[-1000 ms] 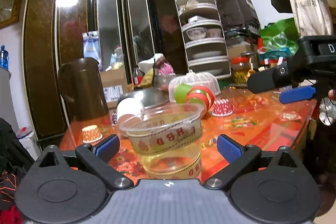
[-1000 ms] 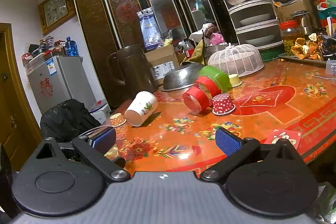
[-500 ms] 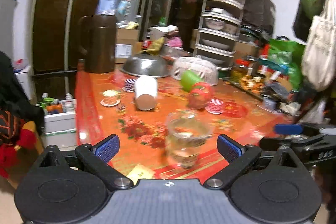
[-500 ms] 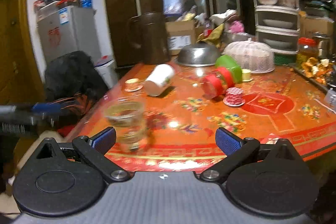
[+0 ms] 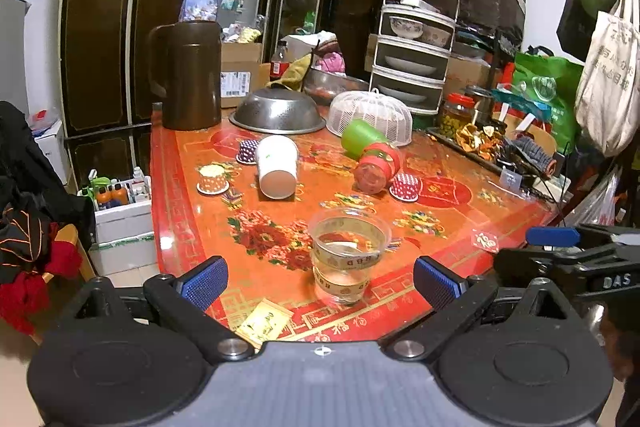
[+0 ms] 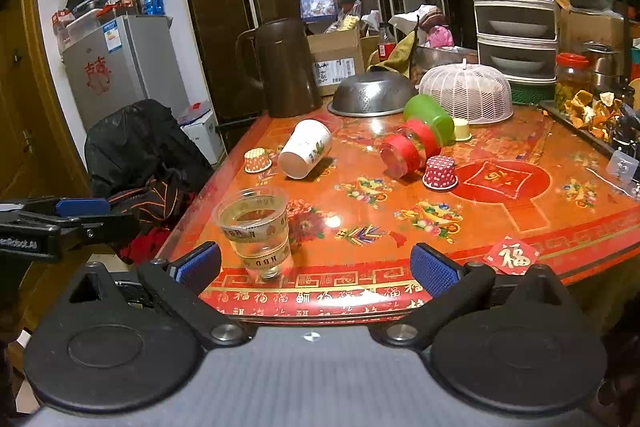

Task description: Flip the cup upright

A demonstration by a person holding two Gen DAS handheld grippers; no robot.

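Observation:
A clear plastic cup (image 5: 349,254) with an "HBD" band stands upright near the front edge of the red table (image 5: 460,223); it also shows in the right wrist view (image 6: 256,231). My left gripper (image 5: 320,281) is open and empty, just short of the cup. My right gripper (image 6: 316,265) is open and empty, off the front edge, with the cup near its left finger. A white paper cup (image 5: 276,167) lies on its side farther back. A green and red cup stack (image 5: 372,157) also lies on its side.
Small patterned paper cups (image 5: 212,179) (image 5: 406,186) stand on the table. A brown jug (image 5: 186,75), a steel bowl (image 5: 278,111) and a white mesh cover (image 5: 370,115) are at the back. A dark chair (image 6: 140,147) stands on the left.
Both grippers have pulled back from the table. The clear cup, close between my left fingers a second ago, now stands free and upright near the table's front edge.

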